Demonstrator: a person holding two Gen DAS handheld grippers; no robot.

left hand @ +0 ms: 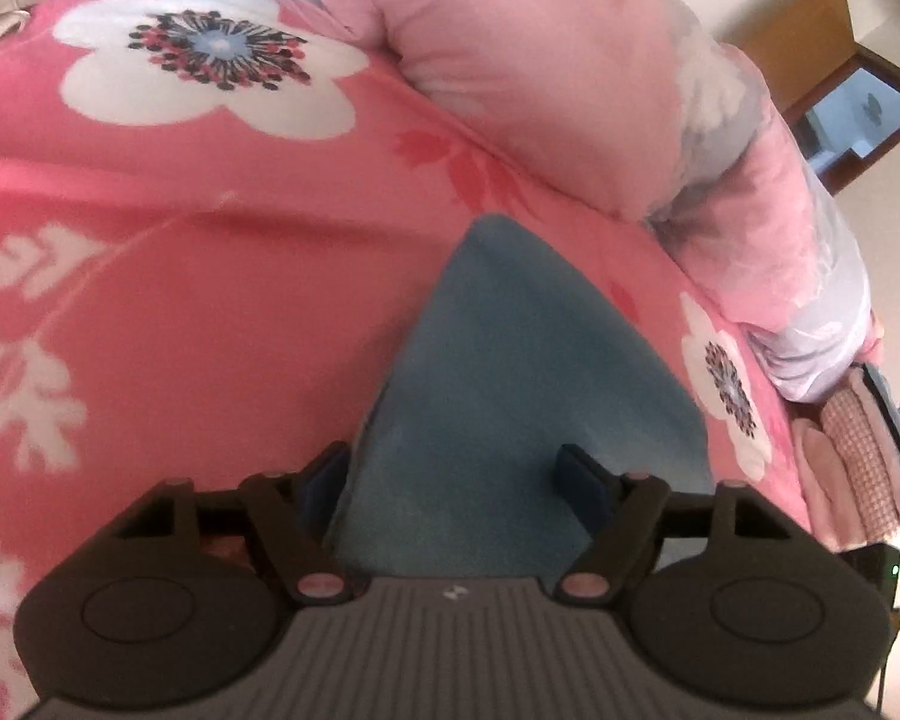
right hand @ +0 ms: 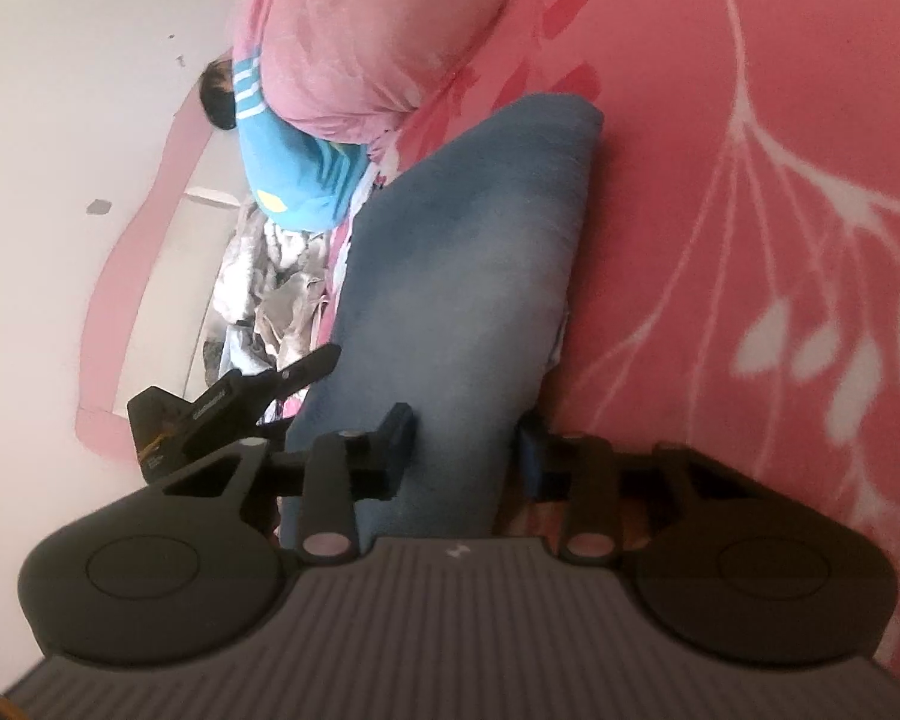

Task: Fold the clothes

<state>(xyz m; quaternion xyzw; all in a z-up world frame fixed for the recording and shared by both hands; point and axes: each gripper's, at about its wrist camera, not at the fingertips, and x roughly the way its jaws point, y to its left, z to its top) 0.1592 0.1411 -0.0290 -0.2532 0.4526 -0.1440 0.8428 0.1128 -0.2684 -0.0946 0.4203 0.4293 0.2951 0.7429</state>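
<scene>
- Folding the blue garment (left hand: 498, 372) neatly calls, I judge, for both grippers to keep its edge taut and level while they carry it over, so the layers meet without a twist.
- It lies on the pink flowered bedspread (left hand: 180, 252), near the side of the bed where a pink quilt (left hand: 540, 60) is heaped; it narrows to a point away from the left gripper (left hand: 456, 474).
- That gripper's jaws stand wide. Blue cloth lies between them and seems to brush one finger, while the other finger stands clear, so nothing is clamped.
- On the right gripper (right hand: 465, 438) the jaws are much narrower, with a thick bunch of the same garment (right hand: 468, 276) filling the gap and both fingers pressed against it: a firm hold.
- Other clothes, among them a turquoise top (right hand: 294, 174), lie piled beyond the quilt.
</scene>
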